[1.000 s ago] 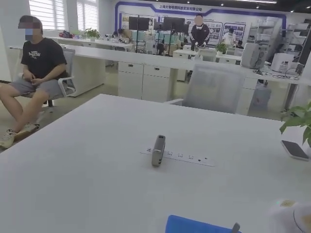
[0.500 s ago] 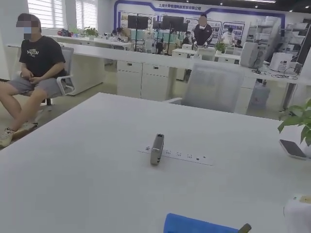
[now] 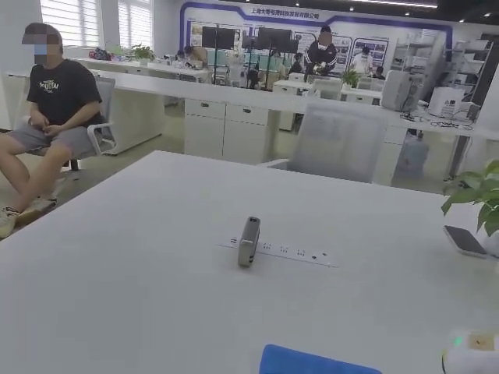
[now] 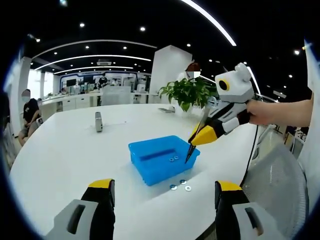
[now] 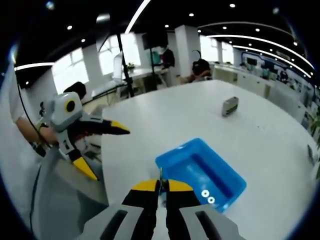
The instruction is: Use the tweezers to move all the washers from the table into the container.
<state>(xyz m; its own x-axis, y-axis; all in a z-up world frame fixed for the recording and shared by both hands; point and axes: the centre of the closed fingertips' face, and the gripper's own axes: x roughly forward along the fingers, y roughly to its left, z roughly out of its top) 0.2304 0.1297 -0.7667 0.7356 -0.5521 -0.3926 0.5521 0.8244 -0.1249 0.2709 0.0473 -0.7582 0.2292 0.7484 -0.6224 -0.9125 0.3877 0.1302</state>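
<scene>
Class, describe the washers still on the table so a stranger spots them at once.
On the white table stands a blue container. Just outside its nearest corner in the left gripper view lie a few silver washers. Unlike the two washers inside, they rest on white tabletop, not blue.

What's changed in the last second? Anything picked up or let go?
The right gripper has sunk lower in the head view's bottom right corner, and the tweezers tip has dropped past the frame's bottom edge beside the blue container. No pickup or release shows. The power strip, phone and table stayed put; the slight shift is the camera's.
</scene>
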